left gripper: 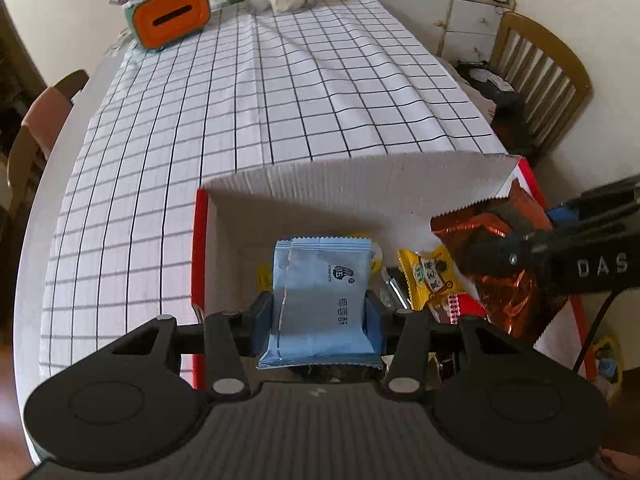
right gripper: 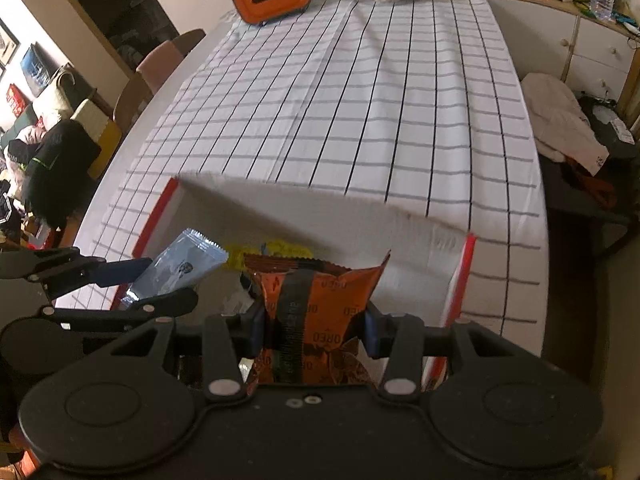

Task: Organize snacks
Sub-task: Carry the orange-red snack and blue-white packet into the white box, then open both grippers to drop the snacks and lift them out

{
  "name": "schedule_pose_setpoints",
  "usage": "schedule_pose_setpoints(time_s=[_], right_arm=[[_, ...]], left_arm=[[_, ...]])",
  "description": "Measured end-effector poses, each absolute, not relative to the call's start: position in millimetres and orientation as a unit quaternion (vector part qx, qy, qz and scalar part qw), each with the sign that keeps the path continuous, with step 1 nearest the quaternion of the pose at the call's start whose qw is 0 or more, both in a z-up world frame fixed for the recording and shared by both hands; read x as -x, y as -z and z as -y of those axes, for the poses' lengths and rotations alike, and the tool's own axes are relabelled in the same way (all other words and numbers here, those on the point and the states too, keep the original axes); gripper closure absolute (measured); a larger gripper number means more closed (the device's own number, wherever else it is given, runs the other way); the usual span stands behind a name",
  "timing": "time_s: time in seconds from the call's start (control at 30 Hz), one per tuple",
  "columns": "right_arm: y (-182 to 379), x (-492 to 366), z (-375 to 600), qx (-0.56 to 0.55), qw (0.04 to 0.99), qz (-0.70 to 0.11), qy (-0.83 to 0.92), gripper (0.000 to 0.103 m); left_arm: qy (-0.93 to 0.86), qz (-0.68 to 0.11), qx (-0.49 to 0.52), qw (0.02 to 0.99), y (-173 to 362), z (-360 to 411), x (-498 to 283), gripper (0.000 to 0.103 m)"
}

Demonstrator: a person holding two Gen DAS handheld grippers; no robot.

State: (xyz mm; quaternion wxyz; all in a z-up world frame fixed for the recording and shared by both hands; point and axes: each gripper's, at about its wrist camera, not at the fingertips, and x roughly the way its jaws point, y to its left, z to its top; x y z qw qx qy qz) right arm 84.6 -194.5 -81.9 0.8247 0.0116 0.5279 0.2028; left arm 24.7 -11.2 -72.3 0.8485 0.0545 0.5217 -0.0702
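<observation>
Our left gripper (left gripper: 319, 314) squeezed a pale blue snack packet (left gripper: 320, 304) tight. Our right gripper (right gripper: 316, 334) squeezed a shiny orange Oreo packet (right gripper: 320, 312) tight. Both packets hung over the white cardboard box with red edges (left gripper: 320, 184), just in front of each gripper.

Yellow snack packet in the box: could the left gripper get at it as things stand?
Probably not yet: the left gripper is shut on the blue packet. The yellow packet lies uncovered in the box, beside the right gripper's orange Oreo packet.
</observation>
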Motion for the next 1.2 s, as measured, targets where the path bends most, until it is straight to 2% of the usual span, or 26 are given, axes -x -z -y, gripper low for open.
schedule_pose_setpoints(time_s=[0.5, 0.9, 0.97, 1.03, 1.17, 1.2], right_arm=[[118, -70, 178, 0.024, 0.815, -0.544, -0.198, 0.059], [127, -71, 171, 0.020, 0.813, -0.557, -0.169, 0.058], [126, -70, 172, 0.013, 0.814, -0.558, -0.164, 0.057], [123, -68, 174, 0.004, 0.817, -0.554, -0.162, 0.055], [114, -59, 180, -0.014, 0.830, -0.536, -0.152, 0.041], [111, -56, 182, -0.019, 0.834, -0.531, -0.150, 0.040]], left_arm=[[0.033, -0.562, -0.057, 0.825, 117, 14, -23, 0.056], [0.065, -0.576, -0.041, 0.814, 123, 13, -28, 0.056], [0.069, -0.577, -0.038, 0.813, 122, 12, -28, 0.054], [0.073, -0.575, -0.039, 0.814, 120, 10, -26, 0.047], [0.087, -0.562, -0.039, 0.822, 109, 8, -19, 0.038], [0.090, -0.556, -0.040, 0.825, 106, 7, -17, 0.036]])
